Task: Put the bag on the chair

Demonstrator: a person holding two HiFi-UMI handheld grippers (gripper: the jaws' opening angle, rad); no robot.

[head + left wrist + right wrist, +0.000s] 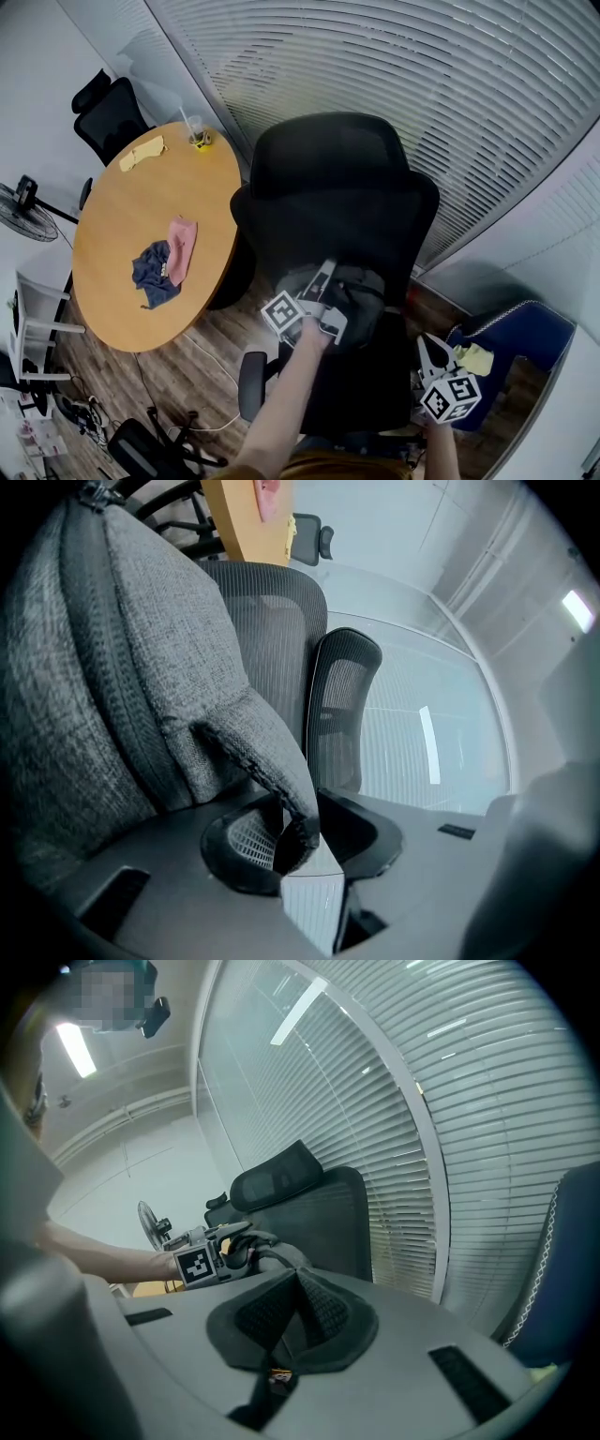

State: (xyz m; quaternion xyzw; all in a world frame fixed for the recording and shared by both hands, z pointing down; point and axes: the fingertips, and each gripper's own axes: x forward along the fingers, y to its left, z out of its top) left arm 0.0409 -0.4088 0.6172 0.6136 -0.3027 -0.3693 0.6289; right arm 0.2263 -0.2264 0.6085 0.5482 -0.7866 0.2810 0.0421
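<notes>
The left gripper (pixel 326 295) covers part of the bag (pixel 366 289) in the head view; its own view crops the bag at left

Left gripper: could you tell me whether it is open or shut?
Shut: the left gripper pinches a grey fabric flap of the bag between its jaws.

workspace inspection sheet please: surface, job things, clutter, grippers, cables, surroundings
surface: chair seat, mostly hidden beneath the bag
job's things: grey bag at the seat, before the backrest; resting or not, cannot tell
clutter: round table holds yellow cloth, pink cloth, blue cloth, cup
grippers: left gripper jaws shut on the bag's handle; right gripper jaws together, empty
cables: white cable on wooden floor
surroundings: blinds, fan, blue seat
</notes>
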